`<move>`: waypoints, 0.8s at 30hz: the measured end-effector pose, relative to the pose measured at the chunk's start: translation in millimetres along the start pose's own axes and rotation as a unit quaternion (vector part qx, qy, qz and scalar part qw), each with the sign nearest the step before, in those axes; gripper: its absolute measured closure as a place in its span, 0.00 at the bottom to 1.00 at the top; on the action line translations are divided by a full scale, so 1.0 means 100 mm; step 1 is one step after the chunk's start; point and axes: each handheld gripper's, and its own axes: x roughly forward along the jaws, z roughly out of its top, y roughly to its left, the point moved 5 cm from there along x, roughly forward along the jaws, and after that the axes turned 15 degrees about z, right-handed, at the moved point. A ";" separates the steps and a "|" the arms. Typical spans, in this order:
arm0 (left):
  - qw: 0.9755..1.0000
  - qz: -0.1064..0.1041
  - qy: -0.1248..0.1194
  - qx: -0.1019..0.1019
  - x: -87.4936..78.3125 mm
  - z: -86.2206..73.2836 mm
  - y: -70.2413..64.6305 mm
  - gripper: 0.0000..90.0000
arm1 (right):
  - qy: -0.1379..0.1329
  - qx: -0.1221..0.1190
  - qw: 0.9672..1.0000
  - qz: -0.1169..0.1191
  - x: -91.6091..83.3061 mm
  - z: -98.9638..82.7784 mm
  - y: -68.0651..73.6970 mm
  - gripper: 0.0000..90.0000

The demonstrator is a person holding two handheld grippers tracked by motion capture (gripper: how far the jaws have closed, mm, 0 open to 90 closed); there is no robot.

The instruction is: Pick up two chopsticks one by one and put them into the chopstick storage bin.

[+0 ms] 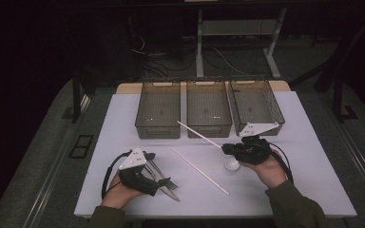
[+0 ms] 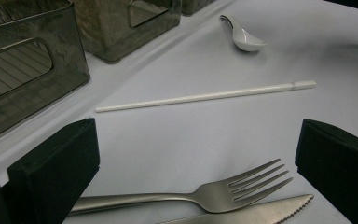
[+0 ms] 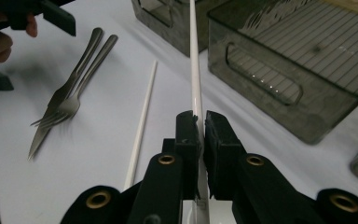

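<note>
We see a big white table (image 1: 123, 190) with three see-through grey bins on its far side: a left bin (image 1: 158, 109), a middle bin (image 1: 208, 109) and a right bin (image 1: 256, 105). We can read no words or labels on any of them. Next in size are our two grippers. The left gripper (image 1: 158, 176) sits low over the near left part of the table, and its jaws stand wide apart with nothing between them. Just under it lie a fork (image 2: 205, 193) and a knife (image 2: 261, 213), side by side and touching. The right gripper (image 1: 224, 148) is near the right bin, and its jaws are pressed together on a long white chopstick (image 3: 195, 70). That chopstick is lifted off the table and points toward the middle bin. A second white chopstick (image 1: 199, 171) lies flat on the table between the two grippers. A small white spoon (image 1: 232, 165) rests on the table just beside the right gripper.
</note>
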 end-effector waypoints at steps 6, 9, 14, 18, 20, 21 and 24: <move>1.000 -0.001 -0.004 0.001 0.01 0.01 0.00 0.00 | -0.003 0.001 1.000 -0.006 0.06 0.13 -0.04 0.94; 1.000 -0.002 -0.003 0.002 0.00 0.01 0.00 0.00 | -0.002 -0.006 1.000 -0.010 0.11 0.23 -0.07 0.94; 1.000 -0.004 -0.005 0.001 0.01 0.01 -0.02 0.00 | -0.001 -0.006 1.000 -0.017 0.19 0.37 -0.10 0.94; 1.000 -0.003 -0.007 -0.001 0.01 0.02 -0.02 0.00 | 0.001 -0.005 1.000 -0.020 0.24 0.46 -0.12 0.94; 1.000 -0.004 -0.009 -0.003 0.01 0.02 -0.02 0.00 | 0.001 -0.005 1.000 -0.025 0.30 0.56 -0.14 0.94; 1.000 -0.003 -0.009 -0.005 0.00 0.02 -0.03 0.00 | 0.002 -0.004 1.000 -0.025 0.32 0.60 -0.15 0.94; 1.000 -0.003 -0.009 -0.006 0.00 0.02 -0.02 0.00 | 0.003 -0.004 1.000 -0.031 0.37 0.67 -0.18 0.94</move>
